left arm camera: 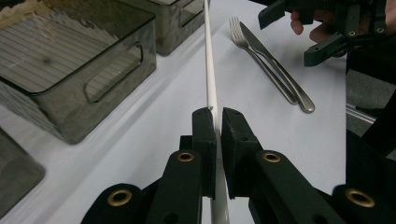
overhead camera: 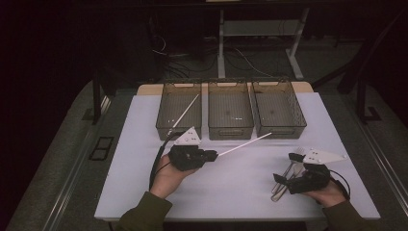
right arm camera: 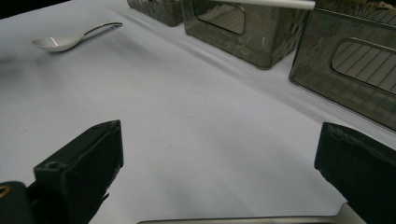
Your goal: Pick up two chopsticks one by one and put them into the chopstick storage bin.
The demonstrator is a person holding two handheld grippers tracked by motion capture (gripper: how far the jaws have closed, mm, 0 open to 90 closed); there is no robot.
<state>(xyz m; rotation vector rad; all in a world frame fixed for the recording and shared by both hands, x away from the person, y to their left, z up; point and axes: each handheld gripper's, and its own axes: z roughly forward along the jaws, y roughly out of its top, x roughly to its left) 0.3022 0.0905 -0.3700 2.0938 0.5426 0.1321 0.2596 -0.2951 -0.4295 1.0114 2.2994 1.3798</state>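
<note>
Left gripper: jaws clamped tight on a white chopstick, gripped near one end. The stick ran out level from the jaws, lifted clear of the table, its far tip near the front wall of the middle bin.

Right gripper: jaws stood wide apart, nothing pressed between them. It hung over a fork and a knife, which lay side by side, touching, near the table's right front corner. A metal handle showed just under these jaws.

Three smoky bins sat in a row along the far edge. A second chopstick leaned in the left bin. A spoon lay on the table well apart from the right gripper.
</note>
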